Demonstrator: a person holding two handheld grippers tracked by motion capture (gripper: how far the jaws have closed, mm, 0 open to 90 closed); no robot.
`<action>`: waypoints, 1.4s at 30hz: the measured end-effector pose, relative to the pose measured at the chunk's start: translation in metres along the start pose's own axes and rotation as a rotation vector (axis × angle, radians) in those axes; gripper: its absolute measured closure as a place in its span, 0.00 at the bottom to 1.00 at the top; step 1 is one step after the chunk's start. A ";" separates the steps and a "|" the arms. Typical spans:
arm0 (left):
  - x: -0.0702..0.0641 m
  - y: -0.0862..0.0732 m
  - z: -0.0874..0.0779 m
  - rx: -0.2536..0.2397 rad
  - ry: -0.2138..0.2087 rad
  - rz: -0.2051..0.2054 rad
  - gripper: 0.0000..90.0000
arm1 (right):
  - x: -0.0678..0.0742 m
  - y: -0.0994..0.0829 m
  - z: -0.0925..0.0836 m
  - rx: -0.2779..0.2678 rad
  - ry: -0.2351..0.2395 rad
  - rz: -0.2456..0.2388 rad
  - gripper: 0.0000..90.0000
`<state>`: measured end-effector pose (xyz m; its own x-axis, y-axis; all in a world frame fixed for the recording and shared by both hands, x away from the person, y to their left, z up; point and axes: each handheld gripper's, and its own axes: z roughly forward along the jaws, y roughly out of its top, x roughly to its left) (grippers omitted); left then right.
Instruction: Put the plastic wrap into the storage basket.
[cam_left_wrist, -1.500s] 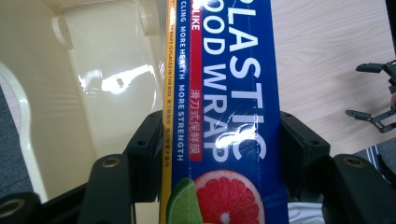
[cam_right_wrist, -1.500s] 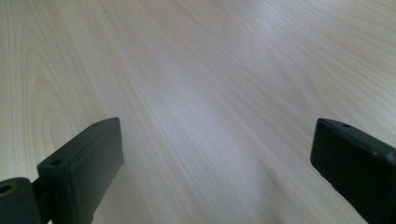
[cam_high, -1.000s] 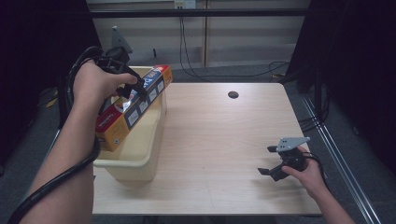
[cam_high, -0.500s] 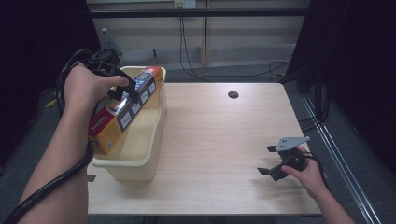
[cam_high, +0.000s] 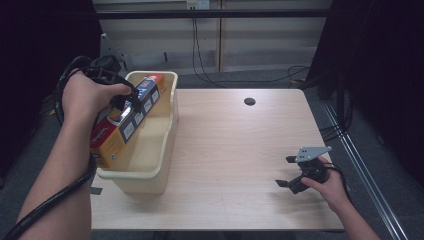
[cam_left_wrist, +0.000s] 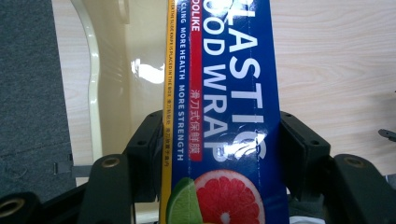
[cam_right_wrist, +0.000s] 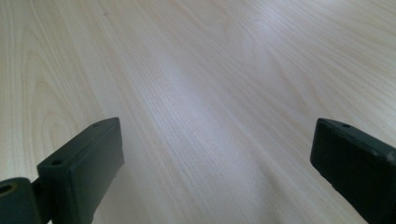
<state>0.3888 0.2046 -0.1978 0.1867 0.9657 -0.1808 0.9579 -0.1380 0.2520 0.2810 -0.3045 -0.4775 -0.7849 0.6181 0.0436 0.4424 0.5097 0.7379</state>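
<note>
A long box of plastic food wrap (cam_high: 112, 132), blue and orange with a grapefruit picture, is tilted with its lower end inside the pale yellow tub (cam_high: 167, 130) at the table's left. My left gripper (cam_high: 125, 102) is shut on the box near its upper end. In the left gripper view the box (cam_left_wrist: 224, 70) runs up between both black pads, with the tub's rim (cam_left_wrist: 95, 70) behind it. My right gripper (cam_high: 285, 171) rests in a hand near the table's front right, open and holding nothing. In its own view the right gripper (cam_right_wrist: 219, 140) has bare wood between its jaws.
The wooden table (cam_high: 240, 150) has a round cable hole (cam_high: 249, 101) at the back centre. Cables hang behind the table along the wall. Dark curtains stand on both sides. The tub sits close to the table's left edge.
My left hand has carried the box leftward and a little down, from across the tub's right rim to deeper inside the tub. The right gripper has not moved.
</note>
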 end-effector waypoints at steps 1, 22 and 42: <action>0.001 0.000 0.000 0.001 0.001 -0.005 0.46 | 0.000 0.000 0.000 0.000 -0.001 -0.001 0.03; 0.011 -0.004 0.022 0.024 0.026 -0.061 0.45 | 0.000 0.000 0.000 -0.010 0.001 -0.006 0.03; 0.007 -0.003 0.049 0.058 0.035 -0.067 0.45 | 0.001 0.001 -0.001 -0.013 0.000 -0.006 0.03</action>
<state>0.3980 0.2012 -0.2466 0.1151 0.9801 -0.1618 0.9791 -0.0844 0.1851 0.2805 -0.3041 -0.4765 -0.7876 0.6150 0.0387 0.4314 0.5055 0.7472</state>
